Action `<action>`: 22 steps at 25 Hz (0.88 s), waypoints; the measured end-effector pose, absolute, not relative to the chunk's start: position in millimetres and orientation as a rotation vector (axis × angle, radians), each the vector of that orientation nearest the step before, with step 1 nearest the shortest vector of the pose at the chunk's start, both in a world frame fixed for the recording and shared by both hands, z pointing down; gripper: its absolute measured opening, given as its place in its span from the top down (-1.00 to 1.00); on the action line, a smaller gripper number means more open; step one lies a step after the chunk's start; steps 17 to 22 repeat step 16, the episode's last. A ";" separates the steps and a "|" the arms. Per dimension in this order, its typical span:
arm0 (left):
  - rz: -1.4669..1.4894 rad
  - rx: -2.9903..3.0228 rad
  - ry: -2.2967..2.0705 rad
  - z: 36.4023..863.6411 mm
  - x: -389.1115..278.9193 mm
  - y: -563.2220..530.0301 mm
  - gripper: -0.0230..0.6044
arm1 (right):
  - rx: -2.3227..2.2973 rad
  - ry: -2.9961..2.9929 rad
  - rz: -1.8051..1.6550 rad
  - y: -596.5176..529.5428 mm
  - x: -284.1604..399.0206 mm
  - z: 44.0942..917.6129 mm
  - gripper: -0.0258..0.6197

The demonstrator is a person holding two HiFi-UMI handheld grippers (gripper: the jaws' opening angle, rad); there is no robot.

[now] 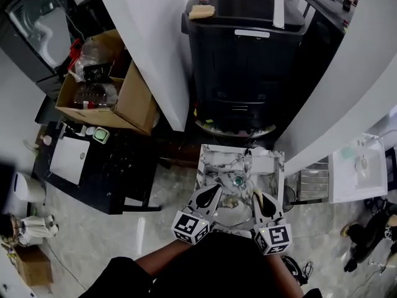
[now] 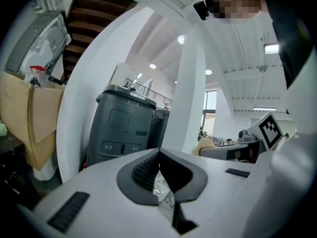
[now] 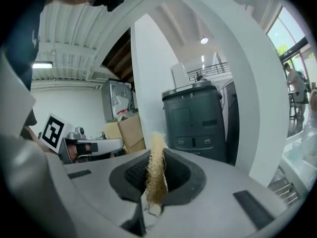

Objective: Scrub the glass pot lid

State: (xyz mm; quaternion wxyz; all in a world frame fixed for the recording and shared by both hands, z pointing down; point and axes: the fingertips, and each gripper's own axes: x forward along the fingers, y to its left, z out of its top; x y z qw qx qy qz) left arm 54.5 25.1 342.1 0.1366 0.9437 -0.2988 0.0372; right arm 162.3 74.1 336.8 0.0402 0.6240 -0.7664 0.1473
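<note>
Head view: the marble sink [image 1: 209,160] sits straight ahead, with the glass pot lid [image 1: 236,182] in it, between the two tools. The left gripper [image 1: 214,194] has its jaws pinched on a clear glassy edge [image 2: 164,195] — the lid's rim, I judge. The right gripper [image 1: 256,196], equally near, clamps a fibrous scrub pad [image 3: 155,175] — the lid lies just to its left.
</note>
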 end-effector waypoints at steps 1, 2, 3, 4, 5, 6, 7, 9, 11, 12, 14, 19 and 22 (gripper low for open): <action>0.090 2.726 -0.868 336.6 55.6 22.8 0.88 | 1.931 -2.364 0.430 75.6 167.6 328.5 0.75; 0.069 2.714 -0.869 331.6 56.9 20.8 0.87 | 1.940 -2.382 0.405 77.2 171.5 320.9 0.75; 0.047 2.699 -0.871 327.0 58.4 19.3 0.87 | 1.943 -2.400 0.379 78.6 173.8 314.0 0.75; 0.027 2.690 -0.873 322.4 60.1 18.5 0.87 | 1.943 -2.413 0.355 79.4 174.8 308.4 0.75; 0.012 2.691 -0.877 317.6 62.1 18.5 0.88 | 1.942 -2.421 0.340 80.0 175.0 304.5 0.75; 0.002 2.700 -0.881 313.1 64.2 19.1 0.88 | 1.940 -2.426 0.335 80.2 174.8 302.3 0.75; -0.004 2.712 -0.884 309.4 66.4 20.2 0.87 | 1.937 -2.431 0.336 80.4 174.2 301.0 0.75; -0.008 2.726 -0.882 305.8 71.0 24.3 0.87 | 1.926 -2.442 0.334 80.9 172.9 299.9 0.75; -0.012 2.724 -0.866 305.9 75.2 29.0 0.87 | 1.923 -2.456 0.355 81.6 172.1 298.9 0.75; -0.013 2.722 -0.858 306.4 76.5 30.6 0.88 | 1.927 -2.467 0.386 81.3 171.9 298.7 0.75; -0.012 2.720 -0.846 307.4 77.3 31.9 0.87 | 1.934 -2.495 0.451 79.2 170.8 297.8 0.75; -0.011 2.720 -0.838 308.1 76.9 32.3 0.88 | 1.939 -2.523 0.500 76.3 169.3 296.4 0.75; -0.011 2.720 -0.838 308.1 76.9 32.3 0.88 | 1.939 -2.523 0.500 76.3 169.3 296.4 0.75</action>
